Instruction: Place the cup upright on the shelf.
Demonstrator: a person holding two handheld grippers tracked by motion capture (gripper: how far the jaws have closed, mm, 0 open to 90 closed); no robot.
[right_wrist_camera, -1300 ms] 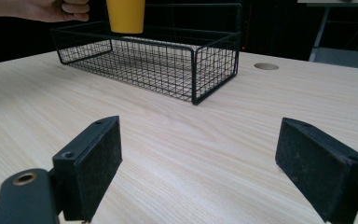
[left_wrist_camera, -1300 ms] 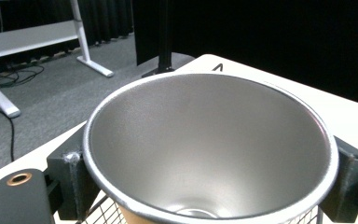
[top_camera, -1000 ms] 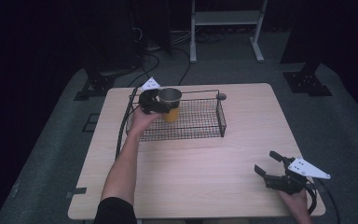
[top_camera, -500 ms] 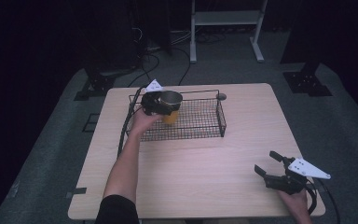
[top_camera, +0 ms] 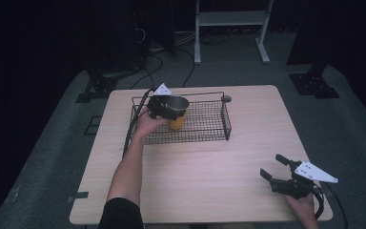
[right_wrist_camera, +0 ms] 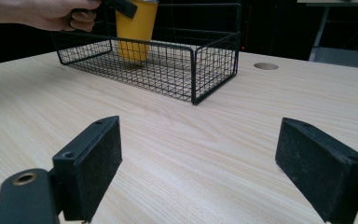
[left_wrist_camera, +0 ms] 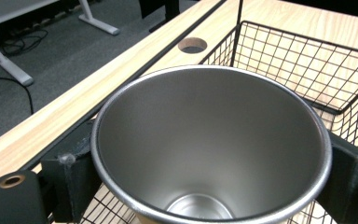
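Observation:
A yellow cup with a steel inside stands upright in the left part of a black wire basket. My left gripper is shut on the cup's rim, one pad on each side. From the right gripper view the cup reaches down to about the floor of the basket; whether it touches is unclear. Near the table's front right corner my right gripper stands open over bare wood, its jaws wide apart with nothing between them.
The basket sits at the back middle of the wooden table. A round cable hole lies just behind its right end. Cables and desk legs cover the floor beyond the table.
The left gripper has shifted the cup slightly to the right and lower inside the basket. The right gripper has stayed still.

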